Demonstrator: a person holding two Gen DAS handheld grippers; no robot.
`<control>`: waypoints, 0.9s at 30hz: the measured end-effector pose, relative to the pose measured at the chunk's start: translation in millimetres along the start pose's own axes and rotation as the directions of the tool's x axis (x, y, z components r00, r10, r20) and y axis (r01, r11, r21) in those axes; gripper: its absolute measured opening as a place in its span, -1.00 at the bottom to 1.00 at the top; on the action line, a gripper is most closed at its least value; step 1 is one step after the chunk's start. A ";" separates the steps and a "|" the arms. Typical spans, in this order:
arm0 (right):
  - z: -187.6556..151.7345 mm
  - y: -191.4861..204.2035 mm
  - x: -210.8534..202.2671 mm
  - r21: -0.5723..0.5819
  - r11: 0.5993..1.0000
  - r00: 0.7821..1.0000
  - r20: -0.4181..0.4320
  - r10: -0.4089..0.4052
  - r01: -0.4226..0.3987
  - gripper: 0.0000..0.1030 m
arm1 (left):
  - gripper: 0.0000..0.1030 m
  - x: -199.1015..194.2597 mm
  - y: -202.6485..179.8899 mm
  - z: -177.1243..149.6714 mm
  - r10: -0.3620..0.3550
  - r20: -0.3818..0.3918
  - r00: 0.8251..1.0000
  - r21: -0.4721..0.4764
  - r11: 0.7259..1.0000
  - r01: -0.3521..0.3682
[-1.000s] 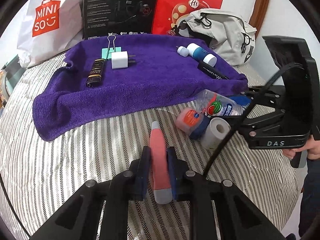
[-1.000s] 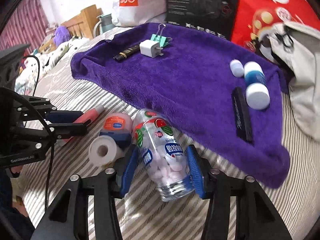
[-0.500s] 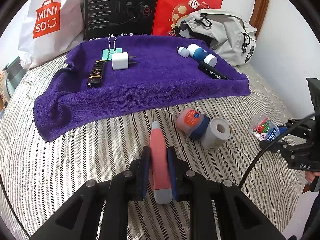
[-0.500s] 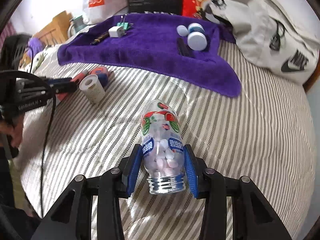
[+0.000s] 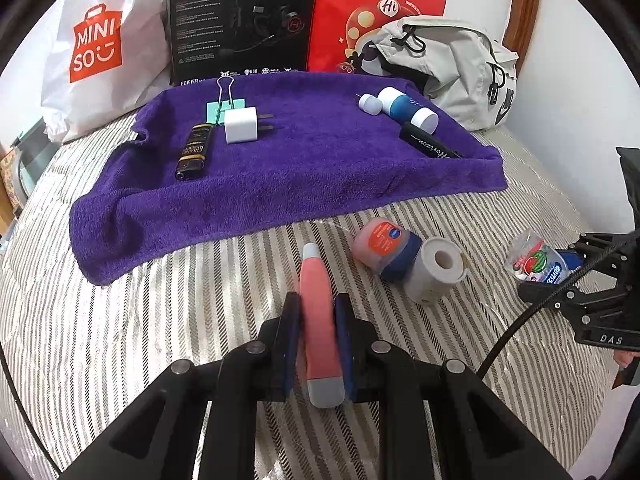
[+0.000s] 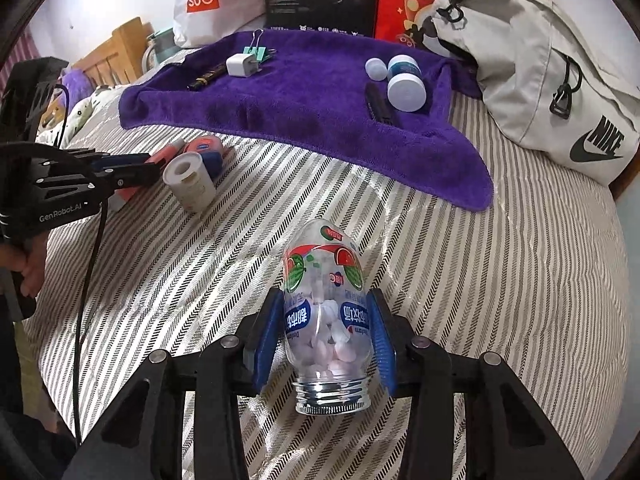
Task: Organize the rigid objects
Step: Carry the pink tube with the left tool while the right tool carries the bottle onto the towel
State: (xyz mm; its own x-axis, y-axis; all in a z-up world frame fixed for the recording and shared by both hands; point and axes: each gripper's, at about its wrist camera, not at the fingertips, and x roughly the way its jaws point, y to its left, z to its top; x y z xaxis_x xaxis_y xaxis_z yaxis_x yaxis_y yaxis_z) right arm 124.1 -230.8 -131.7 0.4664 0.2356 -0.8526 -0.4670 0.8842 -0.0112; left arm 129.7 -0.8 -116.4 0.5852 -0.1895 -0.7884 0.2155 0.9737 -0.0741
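My left gripper (image 5: 316,308) is shut on a pink tube (image 5: 318,320) with a grey cap, low over the striped bedcover. My right gripper (image 6: 324,316) is shut on a clear candy bottle (image 6: 324,296) with pink tablets inside, its metal cap toward the camera; the bottle (image 5: 534,260) shows at the right edge of the left wrist view. A purple towel (image 5: 280,168) carries a white charger (image 5: 240,124), a teal binder clip (image 5: 224,106), a black lighter (image 5: 194,152), a blue-and-white bottle (image 5: 404,106), a small white cap (image 5: 370,103) and a black pen-like stick (image 5: 430,146).
An orange-lidded jar (image 5: 384,246) and a small paper roll (image 5: 436,270) lie on the bedcover just right of my left gripper. Behind the towel stand a white shopping bag (image 5: 100,48), a black box (image 5: 240,20), a red bag (image 5: 376,4) and a grey backpack (image 5: 460,68).
My right gripper lifted the candy bottle away from the jar and roll, pulling it back and rightward over the bedcover. My left gripper stayed put, holding the pink tube.
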 end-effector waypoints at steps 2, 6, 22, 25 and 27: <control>-2.0 -3.2 -1.0 0.017 1.000 1.000 0.014 0.014 -0.015 -0.18 | -0.67 0.4 0.2 0.4 0.000 0.001 1.000 0.002 1.000 0.000; -4.5 -10.3 -6.3 0.048 0.997 0.998 0.021 0.057 -0.058 -0.19 | -0.67 -1.8 4.7 -0.8 -0.011 -0.005 1.000 -0.011 1.000 0.011; 8.7 -12.2 -9.6 0.032 0.995 0.996 0.024 0.089 -0.090 -0.20 | -0.67 -20.4 20.7 14.3 -0.021 0.003 1.000 -0.038 0.999 0.021; 6.3 -12.8 3.2 0.038 0.997 0.997 -0.016 0.074 -0.073 -0.20 | -0.67 -12.8 18.6 12.2 -0.022 -0.015 1.000 -0.041 0.999 0.021; 4.0 -12.3 2.1 0.036 0.997 0.998 -0.011 0.068 -0.068 -0.20 | -0.67 -9.7 17.6 10.0 -0.026 -0.025 0.999 -0.044 0.999 0.025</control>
State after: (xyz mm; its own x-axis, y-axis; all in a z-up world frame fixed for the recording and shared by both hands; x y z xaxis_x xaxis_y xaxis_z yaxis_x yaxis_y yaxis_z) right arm 133.8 -239.5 -131.2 0.4253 0.2911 -0.8570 -0.4699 0.8803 0.0658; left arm 135.6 17.0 -103.9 0.5601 -0.2114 -0.8010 0.1948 0.9734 -0.1206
